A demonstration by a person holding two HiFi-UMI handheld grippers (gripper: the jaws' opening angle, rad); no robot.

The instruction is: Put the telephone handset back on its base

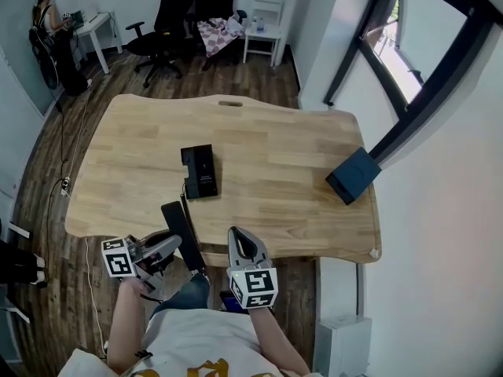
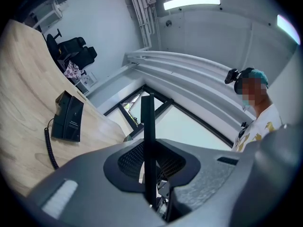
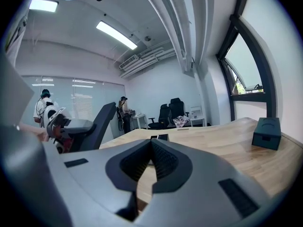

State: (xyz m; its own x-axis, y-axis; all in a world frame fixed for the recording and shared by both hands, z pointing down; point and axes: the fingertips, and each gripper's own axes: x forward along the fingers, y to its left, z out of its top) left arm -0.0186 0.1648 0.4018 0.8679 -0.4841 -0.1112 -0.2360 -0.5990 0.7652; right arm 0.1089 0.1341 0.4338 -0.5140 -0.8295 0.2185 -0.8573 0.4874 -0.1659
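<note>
The black telephone base (image 1: 200, 171) lies flat near the middle of the wooden table (image 1: 283, 155). Its black handset (image 1: 182, 234) hangs over the table's near edge, joined to the base by a dark cord (image 1: 184, 203). My left gripper (image 1: 171, 246) is shut on the handset. In the left gripper view the handset (image 2: 147, 112) stands edge-on between the jaws of the left gripper (image 2: 149, 150), with the base (image 2: 67, 116) on the table to the left. My right gripper (image 1: 240, 238) hovers beside it at the near edge, shut and empty; in its own view the right gripper (image 3: 151, 143) shows its tips meeting.
A dark blue box (image 1: 354, 175) sits at the table's right edge and shows again as the box (image 3: 266, 133) in the right gripper view. Office chairs (image 1: 169, 22) and a small white table (image 1: 263, 34) stand beyond the table's far side. A white wall and window frame run along the right.
</note>
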